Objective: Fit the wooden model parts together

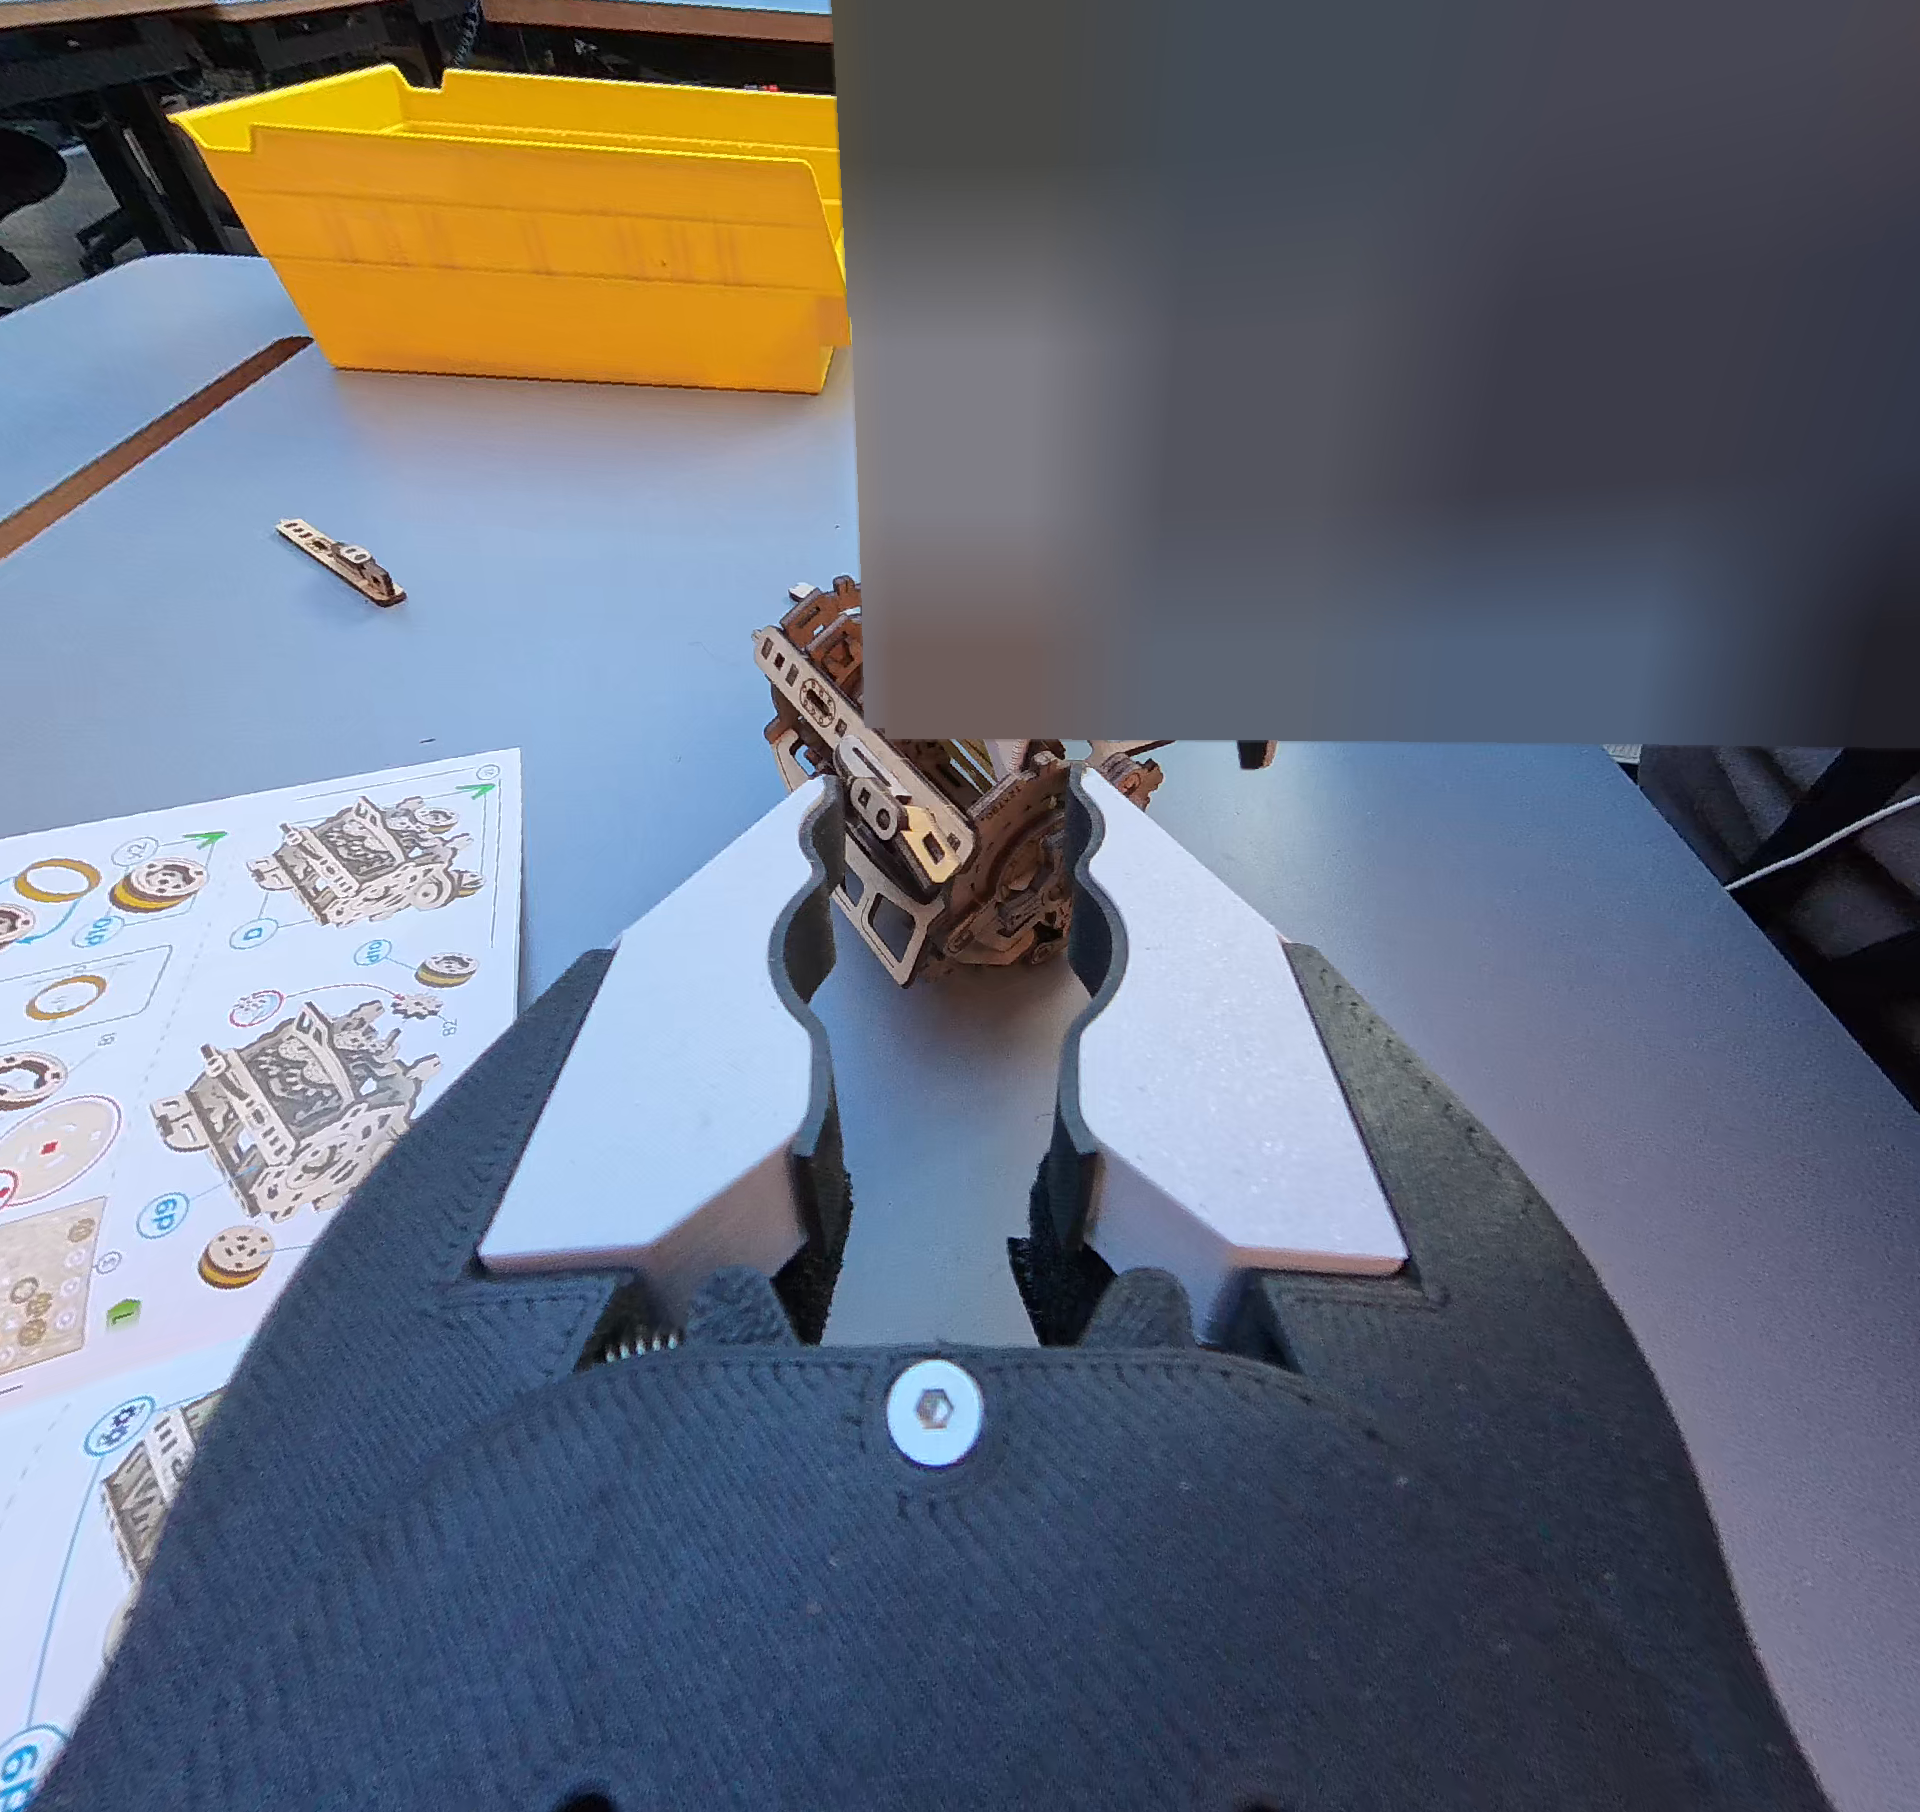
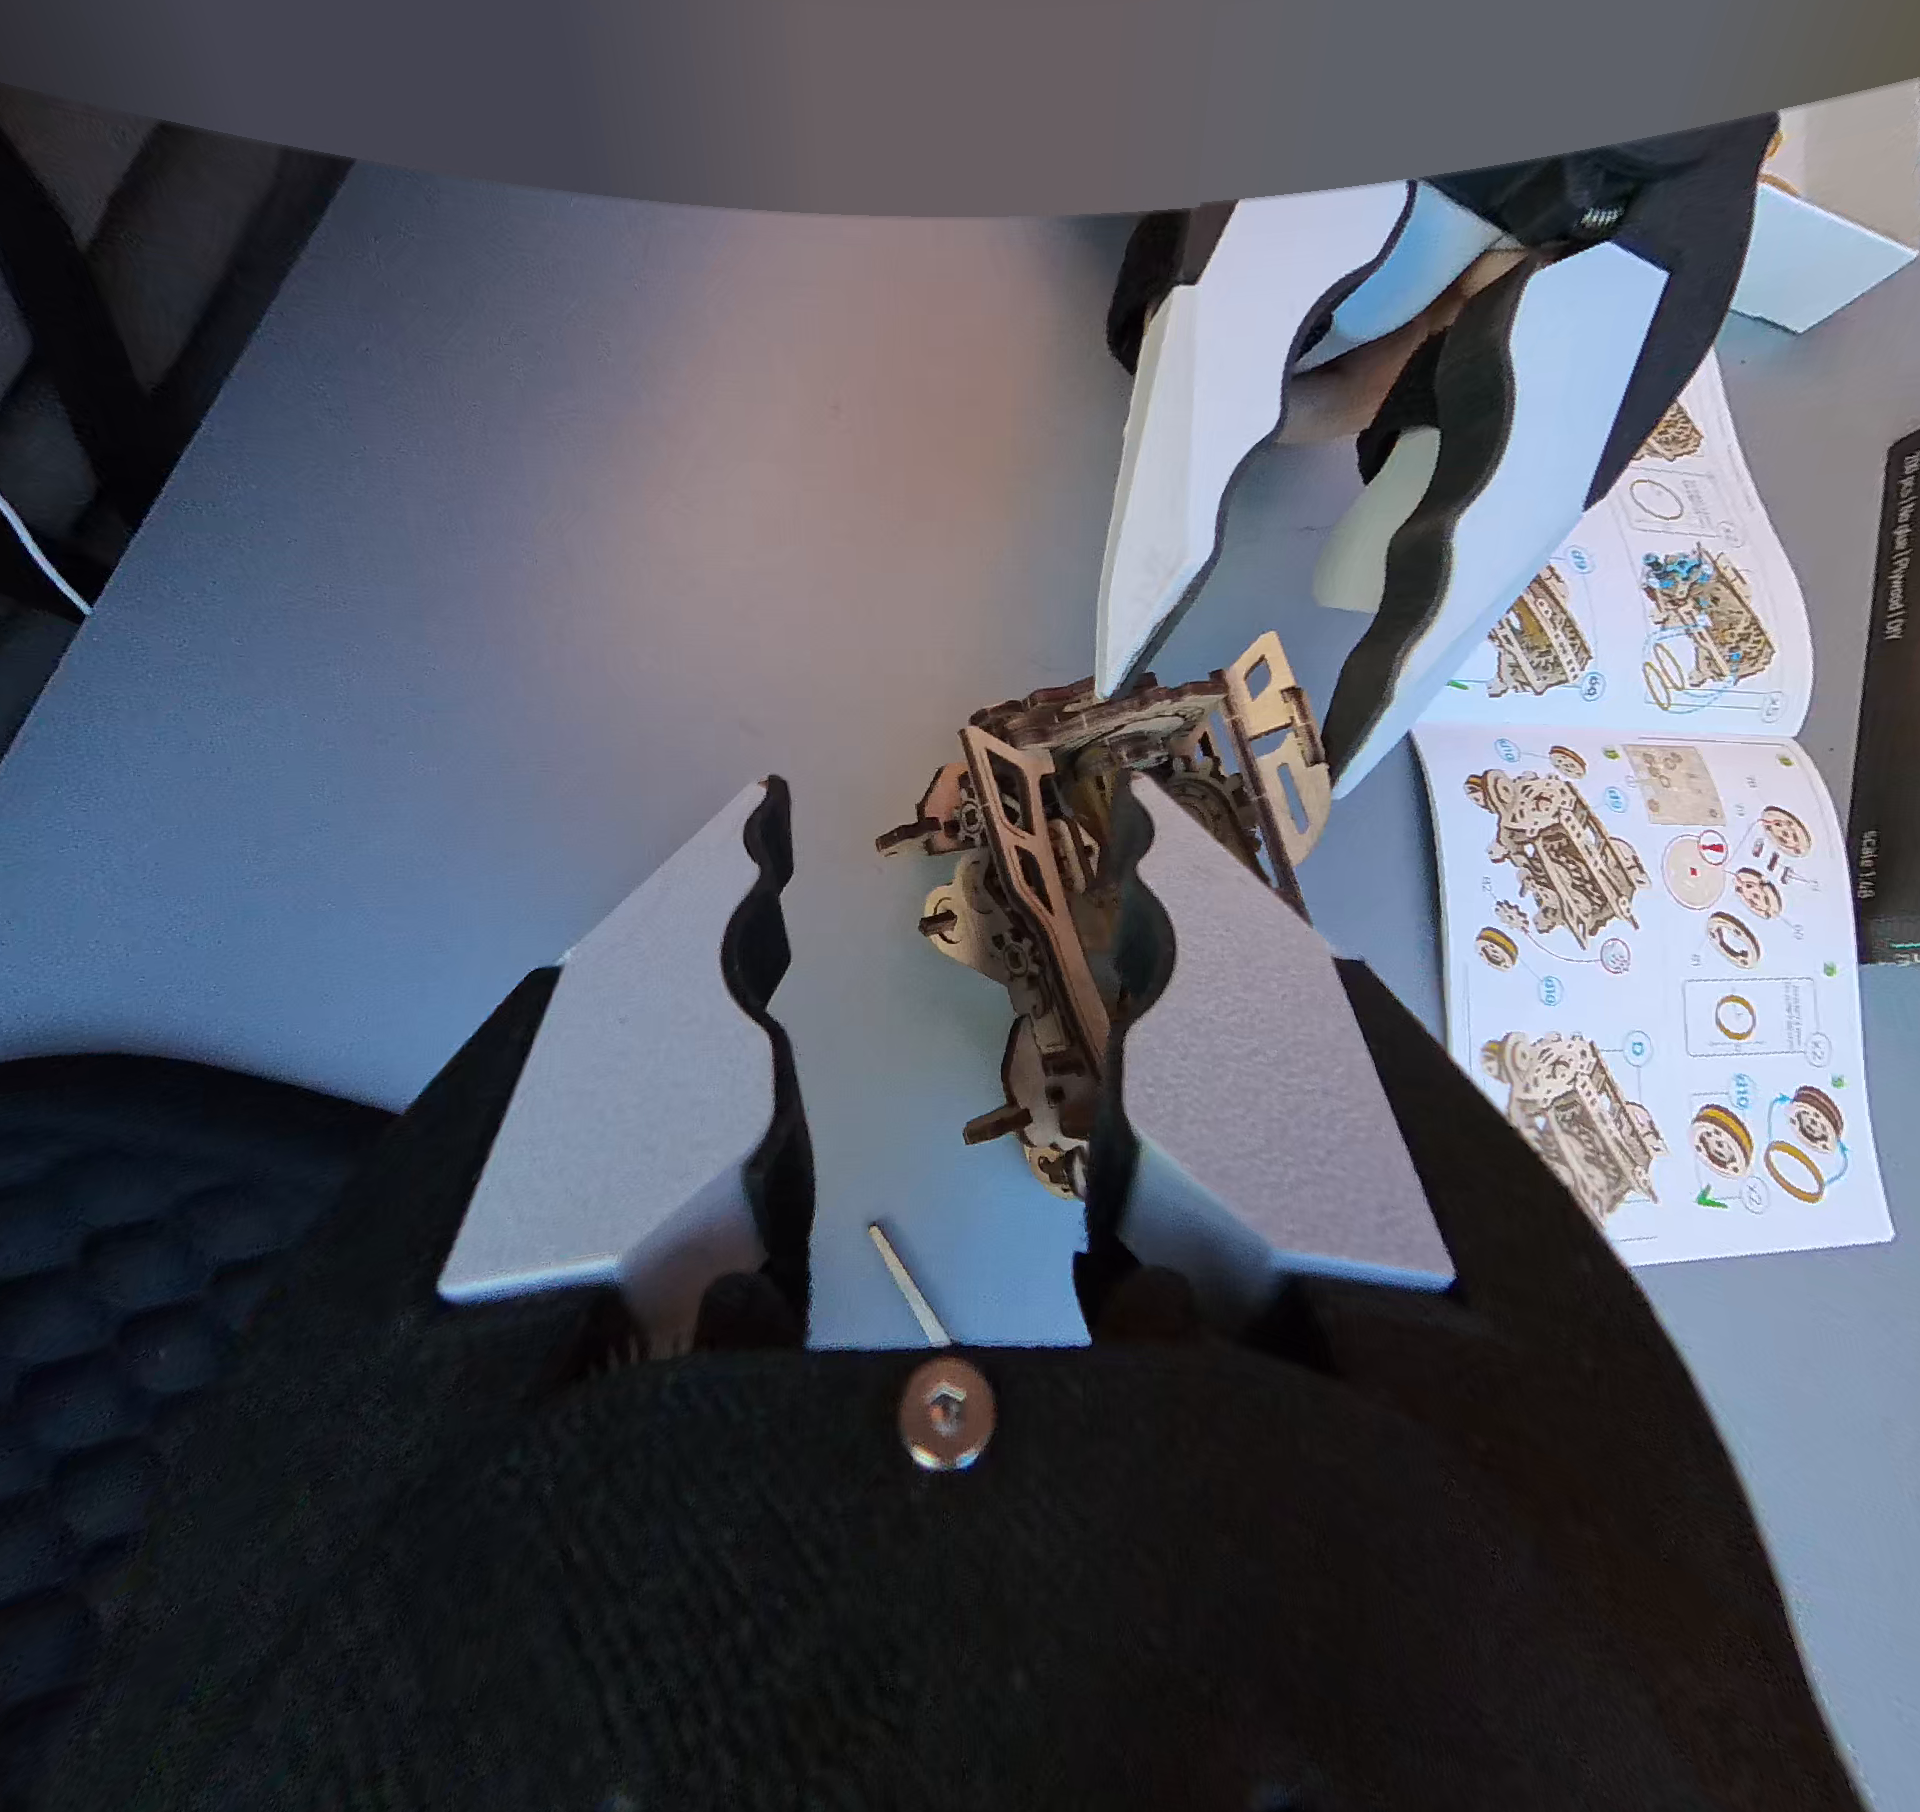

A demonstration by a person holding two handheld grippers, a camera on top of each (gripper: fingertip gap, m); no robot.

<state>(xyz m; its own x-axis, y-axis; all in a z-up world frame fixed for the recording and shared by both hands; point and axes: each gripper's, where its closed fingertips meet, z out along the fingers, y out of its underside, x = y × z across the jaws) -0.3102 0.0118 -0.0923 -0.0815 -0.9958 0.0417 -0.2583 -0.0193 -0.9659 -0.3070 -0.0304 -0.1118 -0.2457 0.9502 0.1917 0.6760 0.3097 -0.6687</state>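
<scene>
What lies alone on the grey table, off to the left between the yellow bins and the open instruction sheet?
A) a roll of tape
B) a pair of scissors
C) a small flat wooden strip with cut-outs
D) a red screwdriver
C: the left wrist view shows a thin wooden strip lying by itself on the grey table, nearer than the yellow bins and beyond the instruction sheet.

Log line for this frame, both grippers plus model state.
left gripper: shut on wooden model | right gripper: open, beside model | loose wooden strip on table
</scene>
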